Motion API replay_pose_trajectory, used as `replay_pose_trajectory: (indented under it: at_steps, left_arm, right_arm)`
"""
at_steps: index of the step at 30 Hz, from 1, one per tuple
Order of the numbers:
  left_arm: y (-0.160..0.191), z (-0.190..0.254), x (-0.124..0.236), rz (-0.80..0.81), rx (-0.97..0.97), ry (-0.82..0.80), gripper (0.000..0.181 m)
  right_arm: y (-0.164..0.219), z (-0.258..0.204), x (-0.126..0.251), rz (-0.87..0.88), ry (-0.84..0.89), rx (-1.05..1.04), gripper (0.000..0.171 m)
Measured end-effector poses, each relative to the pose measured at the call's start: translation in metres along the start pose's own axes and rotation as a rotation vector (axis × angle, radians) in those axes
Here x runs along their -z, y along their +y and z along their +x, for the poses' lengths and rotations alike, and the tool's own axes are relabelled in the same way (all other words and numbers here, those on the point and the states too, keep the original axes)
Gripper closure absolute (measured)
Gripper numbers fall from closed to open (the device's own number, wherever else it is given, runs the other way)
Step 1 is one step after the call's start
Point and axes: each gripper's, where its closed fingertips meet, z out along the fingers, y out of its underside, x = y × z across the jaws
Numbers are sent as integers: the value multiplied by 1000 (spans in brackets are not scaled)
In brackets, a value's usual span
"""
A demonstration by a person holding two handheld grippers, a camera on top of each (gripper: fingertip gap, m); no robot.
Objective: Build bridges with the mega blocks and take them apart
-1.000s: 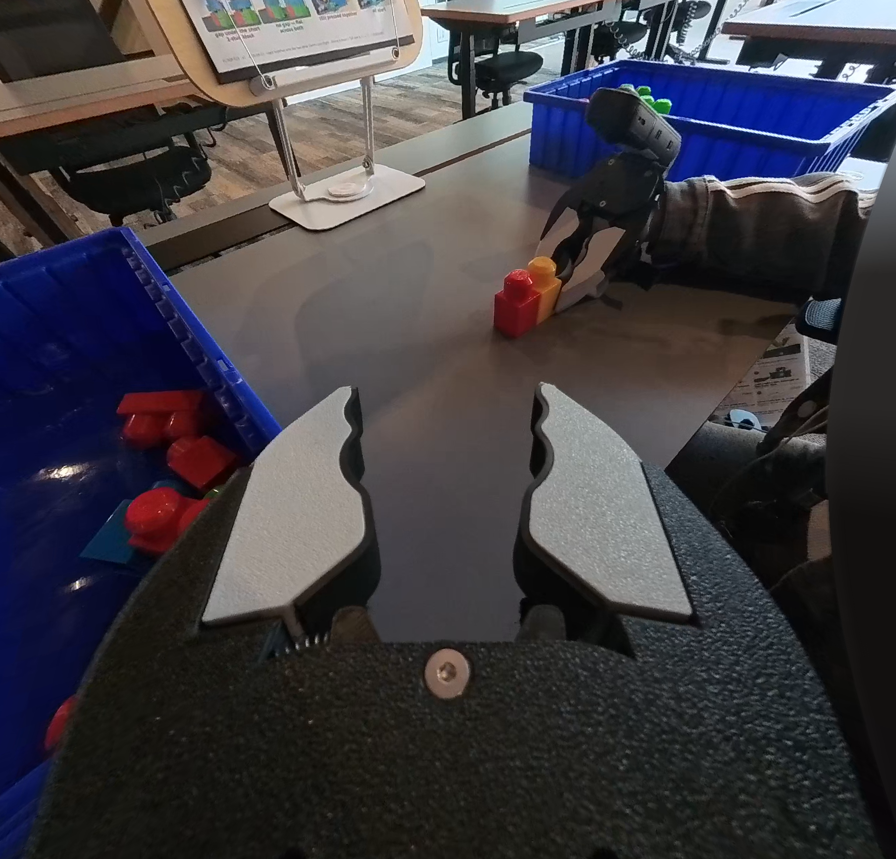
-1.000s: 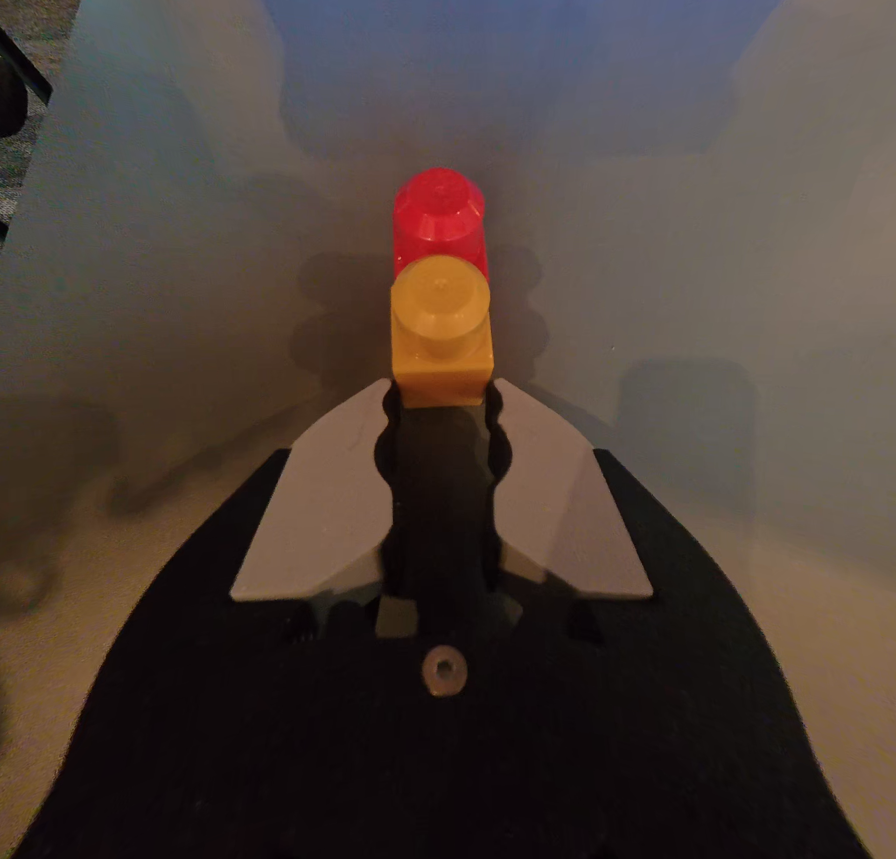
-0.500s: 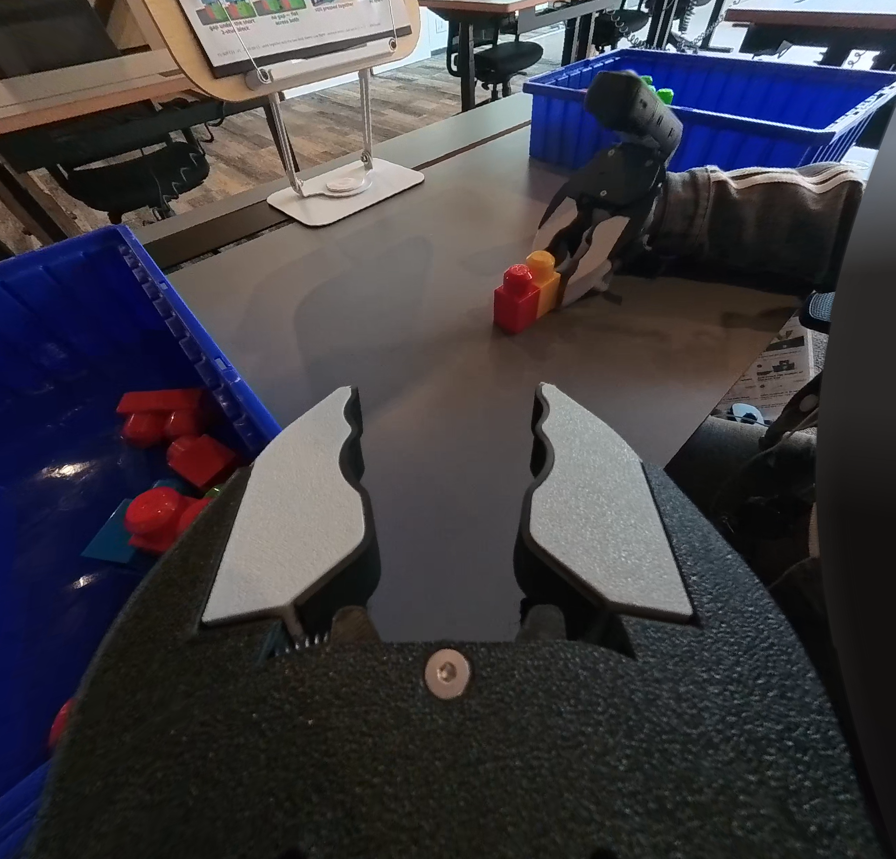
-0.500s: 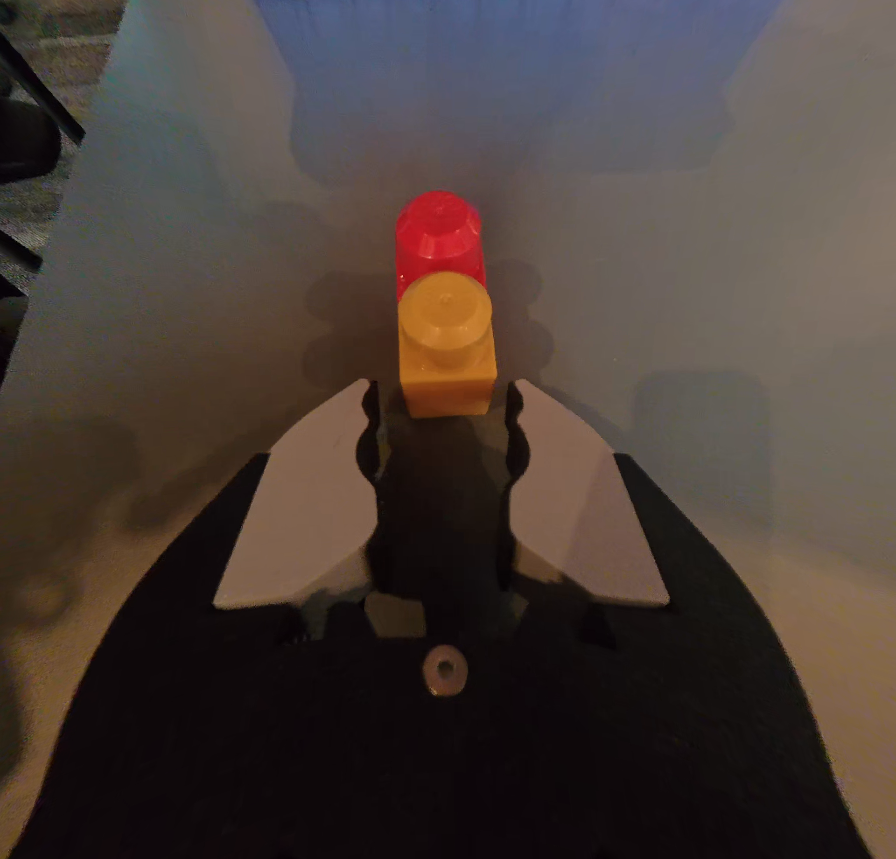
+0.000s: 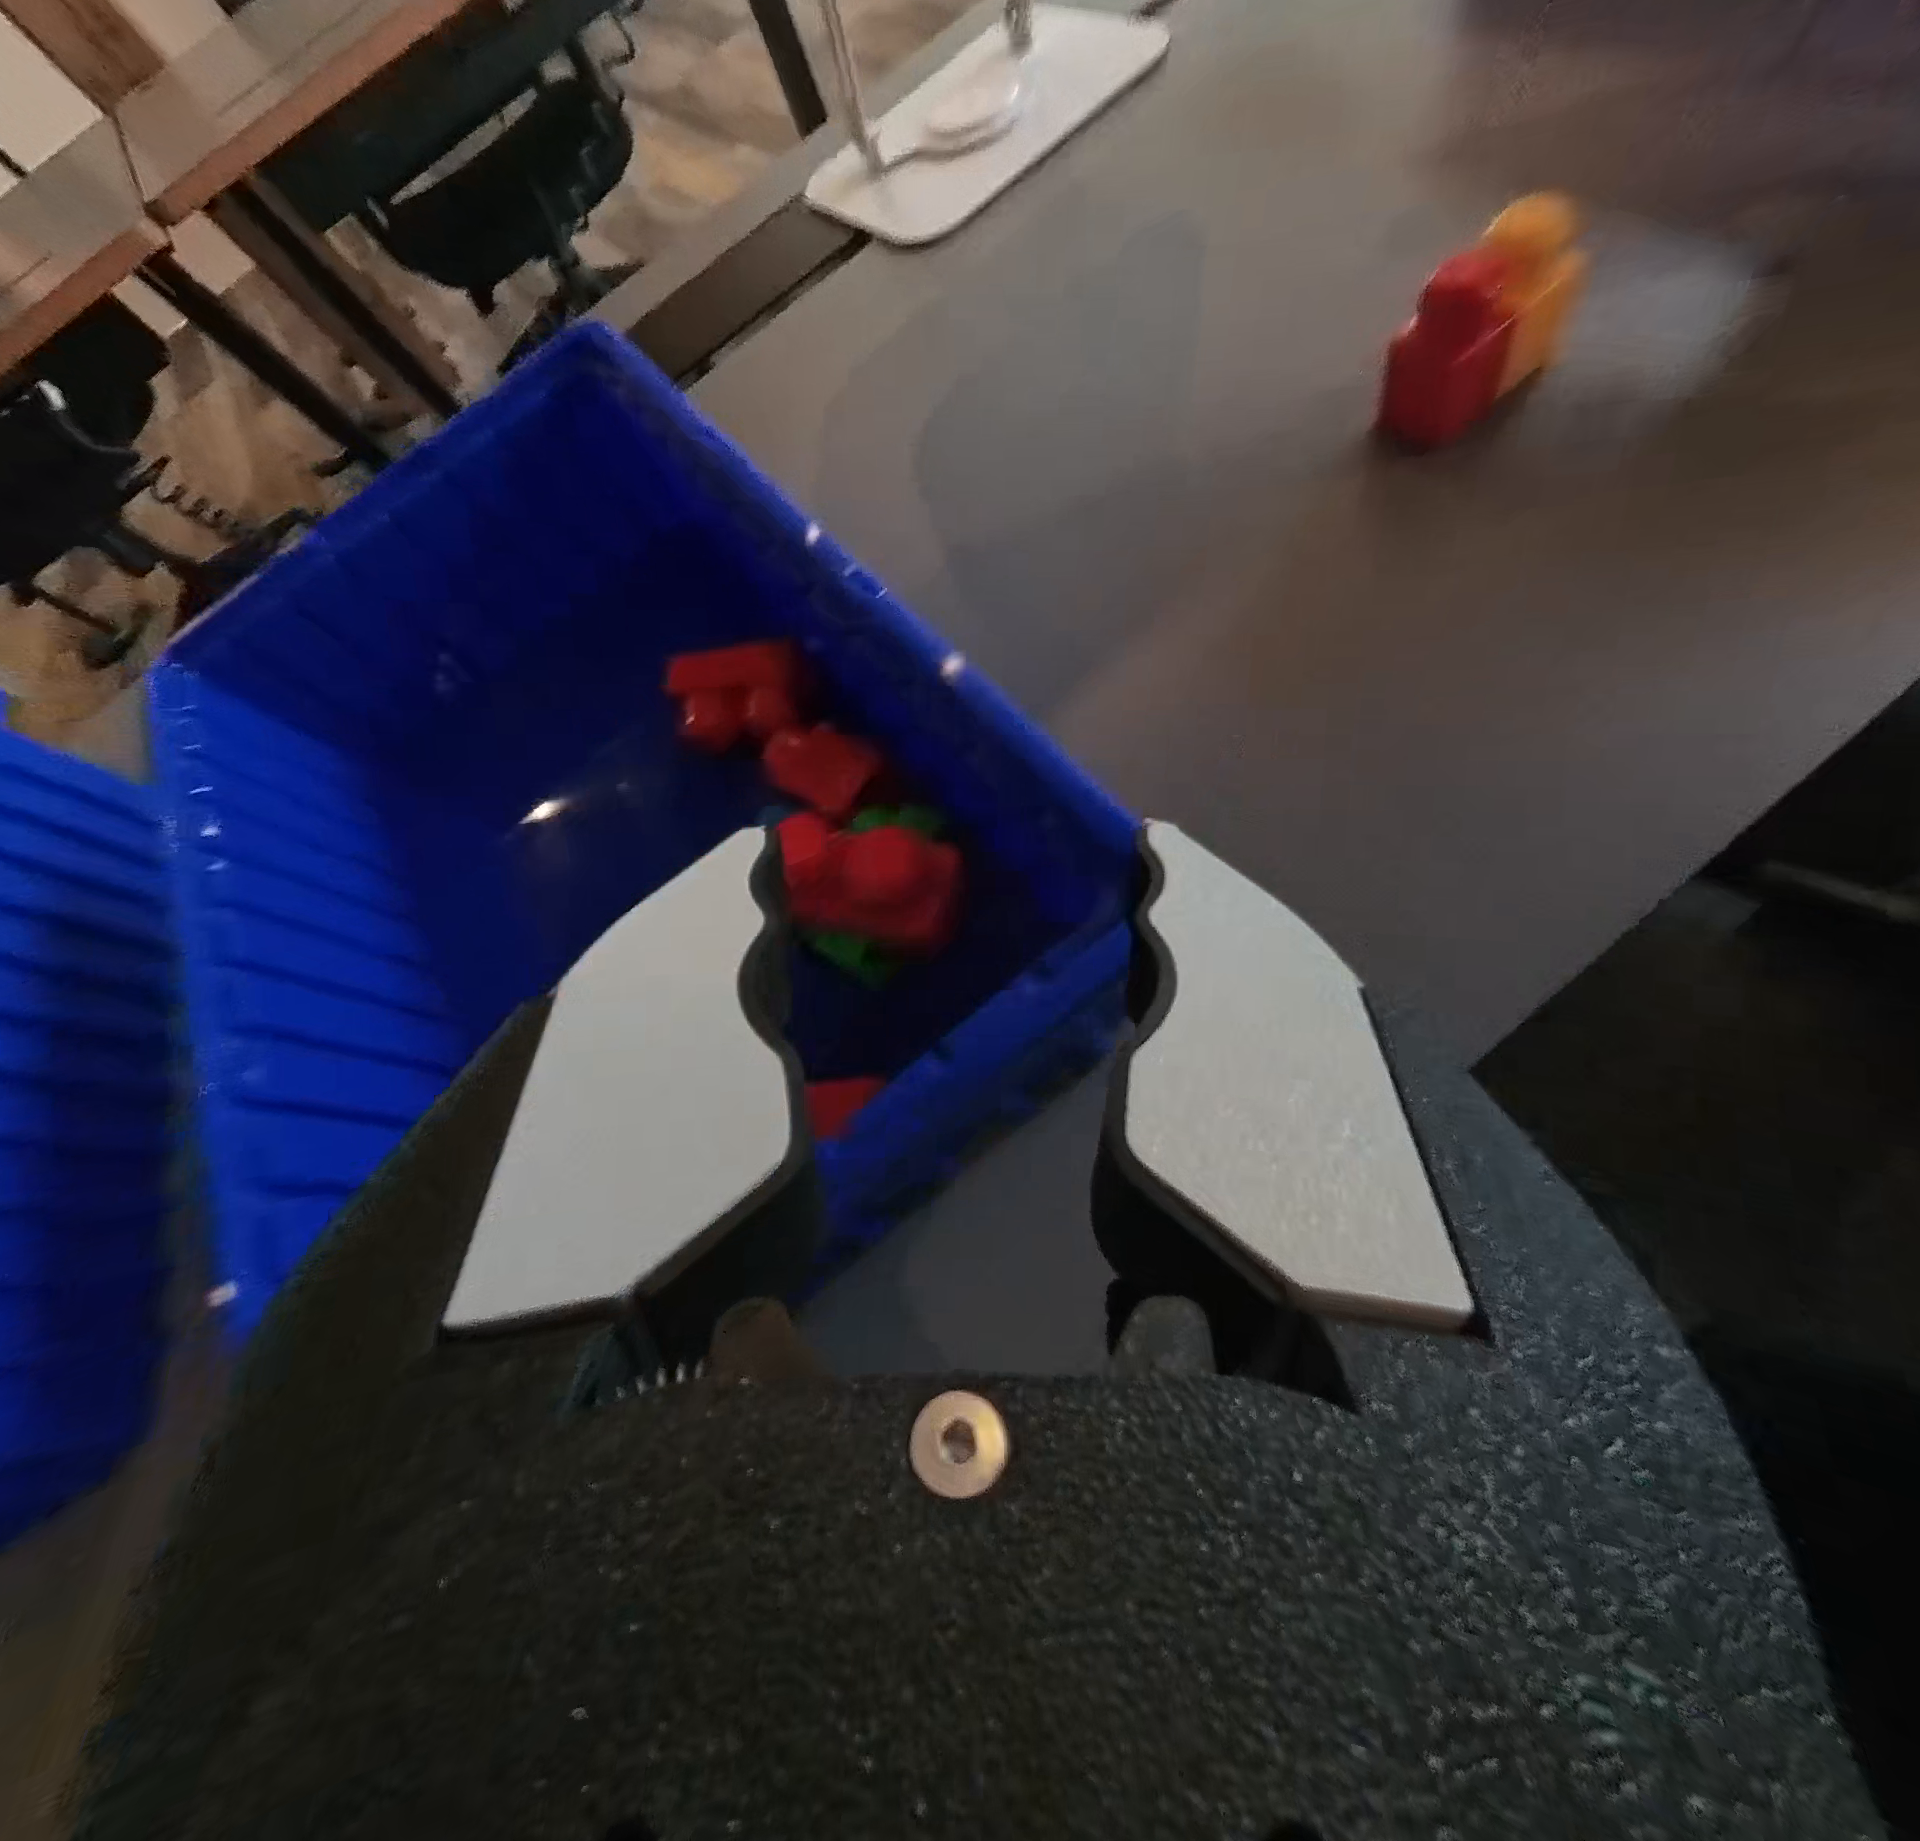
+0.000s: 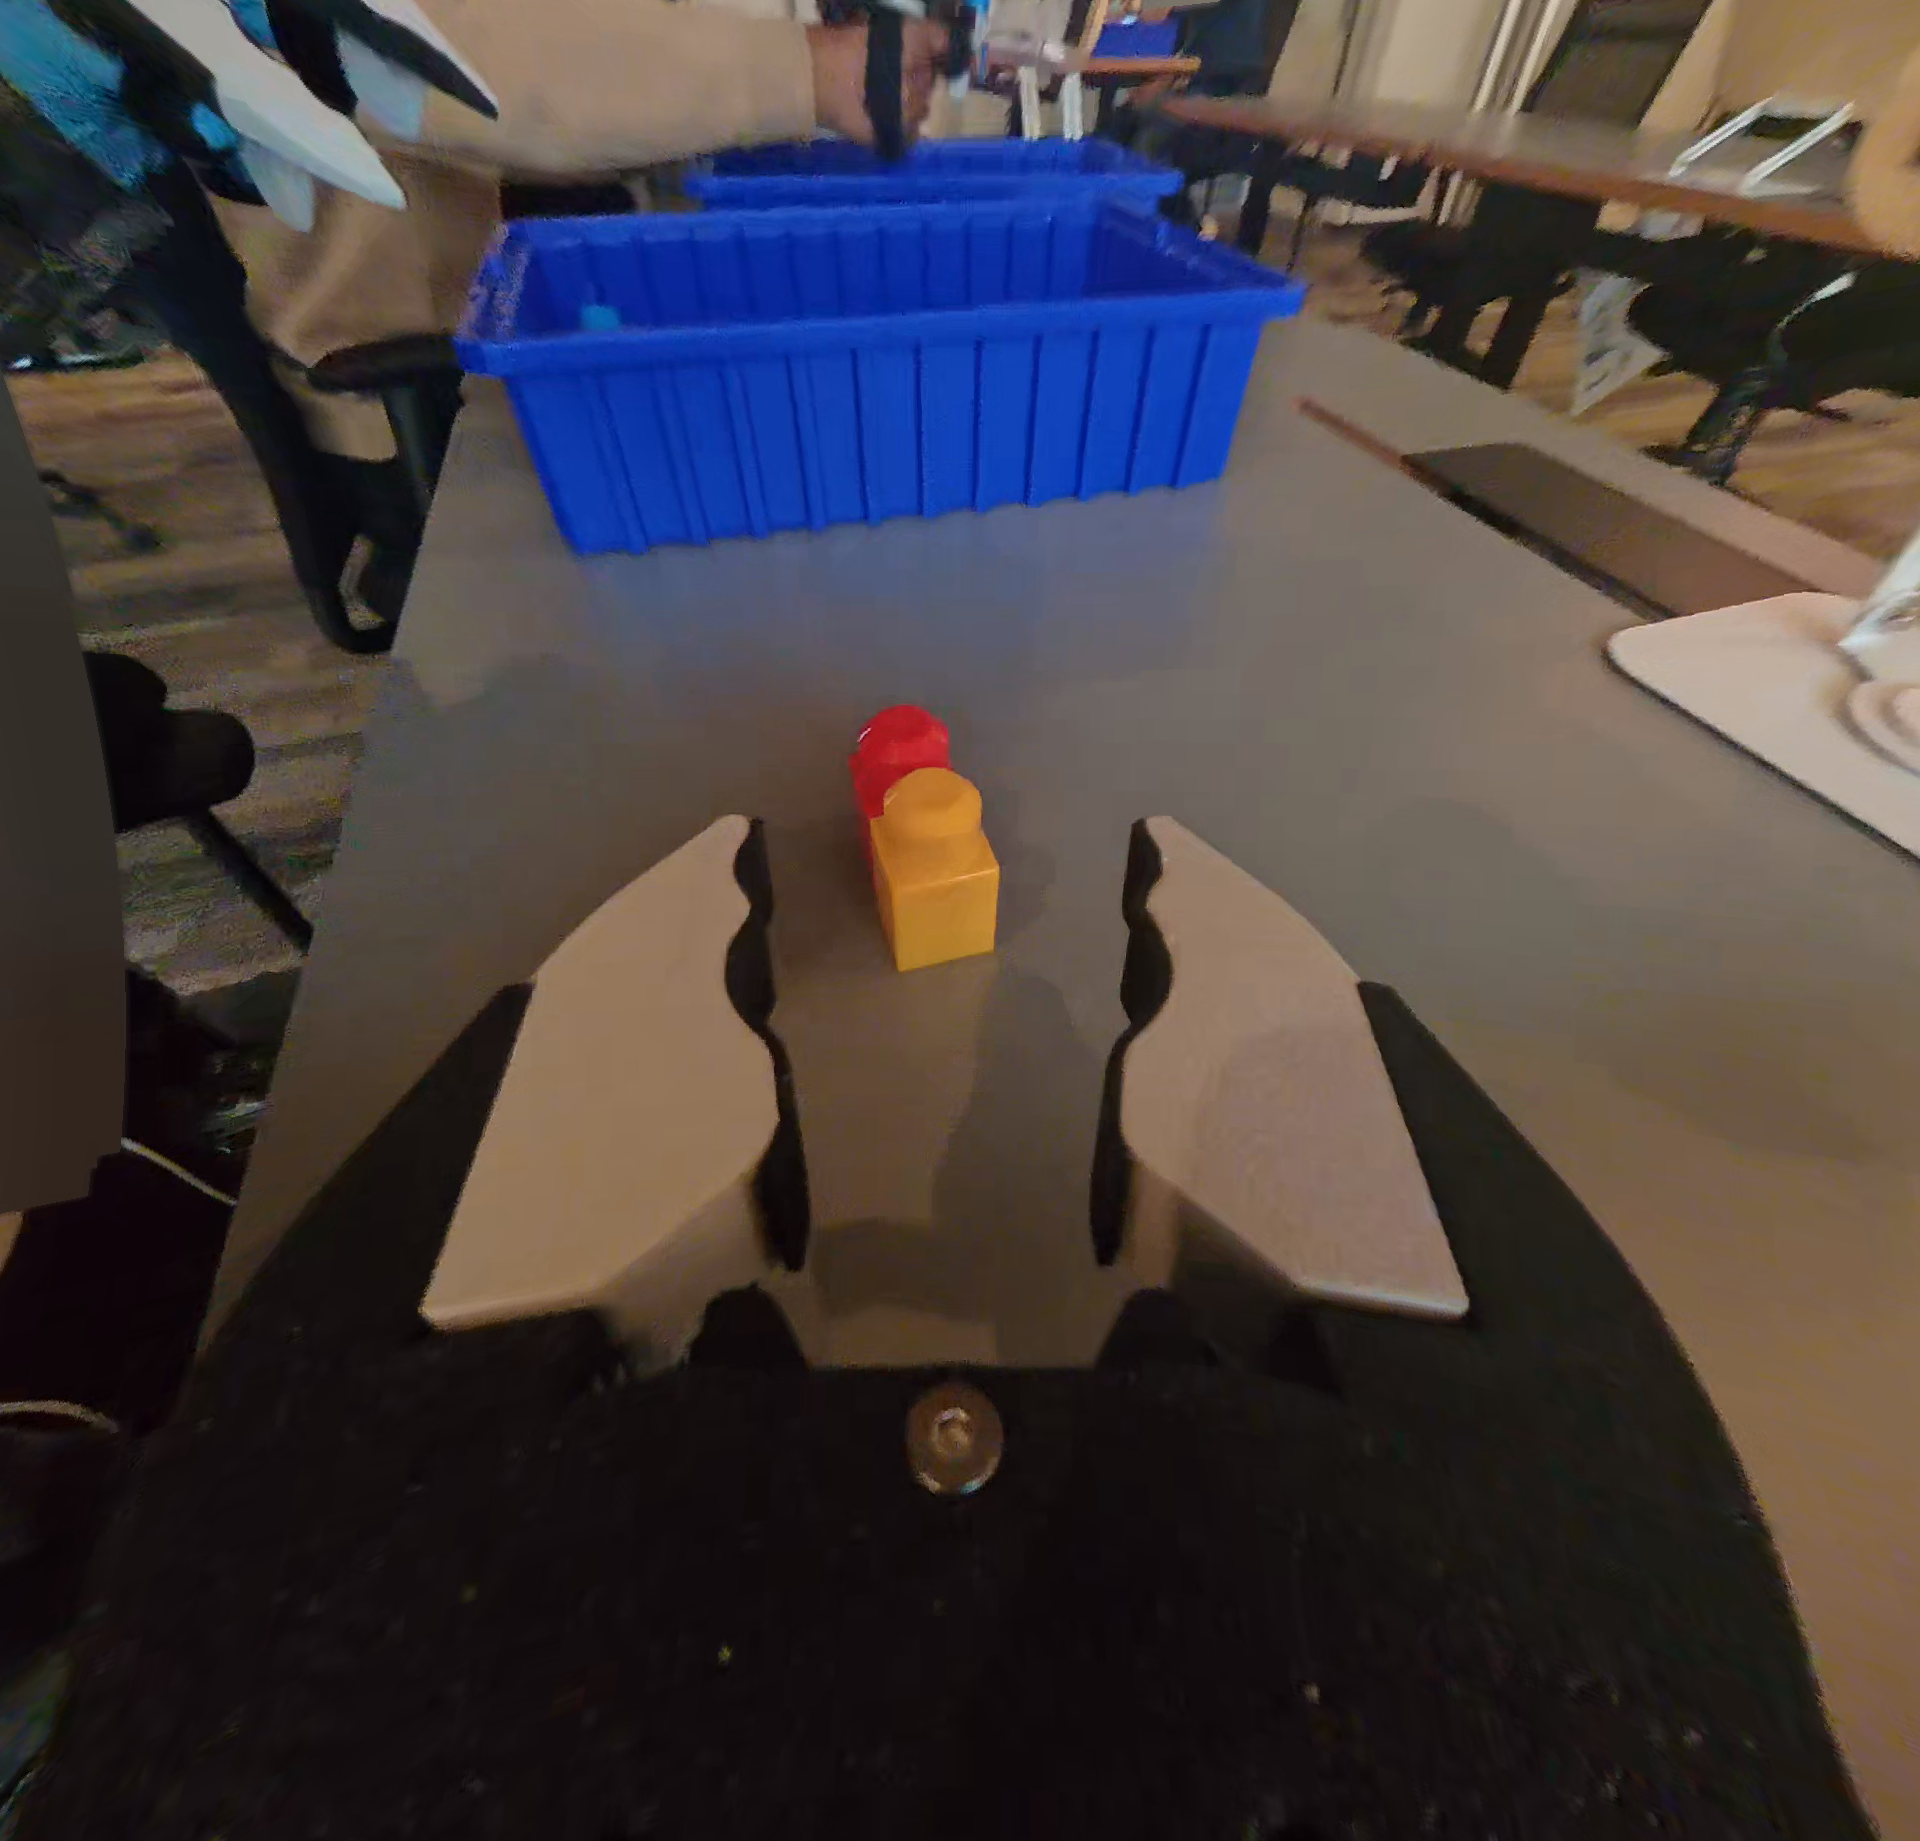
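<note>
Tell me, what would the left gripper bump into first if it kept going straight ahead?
Probably the red blocks in the blue bin: the open left gripper points straight at that pile, though depth is unclear.

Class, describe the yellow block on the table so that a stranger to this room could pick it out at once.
Start at the grey table with the big blue bin at its far end. In the open middle, two small blocks stand pressed together. The yellow block is the nearer one, just ahead of the open right gripper; its neighbour, the red block, stands behind it.
</note>
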Motion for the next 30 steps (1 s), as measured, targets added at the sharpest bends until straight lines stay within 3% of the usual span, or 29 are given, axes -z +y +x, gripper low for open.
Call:
replay_pose_trajectory:
  at_steps: [4,13,23,30]
  left_arm:
    - [20,-35,4,-130,-108,7,119]
    - [49,-75,0,-227,-172,226,127]
    - [49,-63,-64,-343,-510,564,131]
    - [72,-52,-98,-413,-683,791,130]
  right_arm:
    - [-1,5,19,19,58,-2,107]
    - [10,7,30,51,94,-22,108]
    - [6,24,36,112,164,-84,111]
    - [11,24,38,87,228,-126,113]
